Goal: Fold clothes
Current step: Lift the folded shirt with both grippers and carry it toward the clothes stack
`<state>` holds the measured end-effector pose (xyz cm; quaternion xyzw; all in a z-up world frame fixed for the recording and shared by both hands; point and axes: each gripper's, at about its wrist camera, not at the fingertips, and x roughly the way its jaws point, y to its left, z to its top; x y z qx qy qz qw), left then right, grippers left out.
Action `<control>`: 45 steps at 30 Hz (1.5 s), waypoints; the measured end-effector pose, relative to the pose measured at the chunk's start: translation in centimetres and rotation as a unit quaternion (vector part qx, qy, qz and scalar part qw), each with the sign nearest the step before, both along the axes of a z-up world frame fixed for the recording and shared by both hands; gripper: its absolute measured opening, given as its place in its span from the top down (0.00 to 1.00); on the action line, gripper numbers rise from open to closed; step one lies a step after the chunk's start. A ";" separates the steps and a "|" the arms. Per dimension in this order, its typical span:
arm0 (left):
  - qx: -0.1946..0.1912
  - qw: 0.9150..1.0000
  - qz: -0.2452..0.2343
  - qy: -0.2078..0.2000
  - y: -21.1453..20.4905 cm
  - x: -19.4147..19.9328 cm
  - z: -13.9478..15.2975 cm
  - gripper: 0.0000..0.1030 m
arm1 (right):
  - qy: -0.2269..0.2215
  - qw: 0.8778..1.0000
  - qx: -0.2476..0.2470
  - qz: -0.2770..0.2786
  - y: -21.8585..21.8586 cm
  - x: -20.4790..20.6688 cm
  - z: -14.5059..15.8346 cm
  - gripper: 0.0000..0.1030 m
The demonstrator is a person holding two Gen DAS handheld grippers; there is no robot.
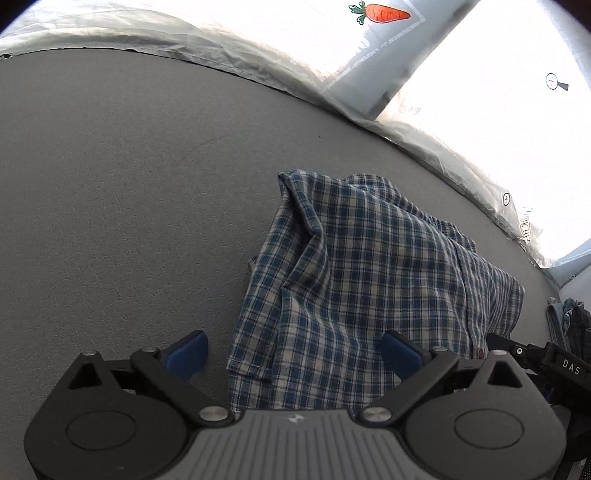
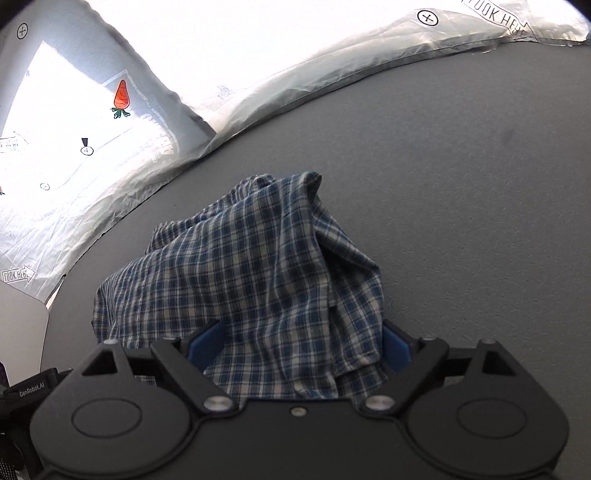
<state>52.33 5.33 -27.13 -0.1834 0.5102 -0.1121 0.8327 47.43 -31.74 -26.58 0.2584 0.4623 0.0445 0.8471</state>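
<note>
Both grippers have their blue fingers spread wide: the left gripper (image 1: 293, 352) has the near edge of the plaid shirt (image 1: 369, 280) lying between its fingers, and the right gripper (image 2: 299, 345) straddles the shirt's near hem. Ahead of the fingertips the shirt lies bunched on the grey surface (image 1: 129, 184), and beyond it runs white printed plastic sheeting (image 2: 258, 88) with a carrot picture (image 1: 384, 14).
</note>
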 end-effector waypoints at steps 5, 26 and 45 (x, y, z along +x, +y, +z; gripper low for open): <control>-0.056 0.998 -0.001 0.010 0.1 -0.2 -0.3 0.03 | -0.002 1.000 0.027 0.005 1.1 0.3 -0.1 0.12; -0.232 0.971 -0.007 0.053 -2.8 -3.2 -2.2 0.59 | 0.019 0.969 0.243 -0.051 2.0 -3.1 -2.4 0.77; -0.259 0.955 -0.122 -0.085 -4.1 -12.6 11.3 0.64 | -0.123 0.962 0.237 -0.064 1.4 -14.4 11.2 0.78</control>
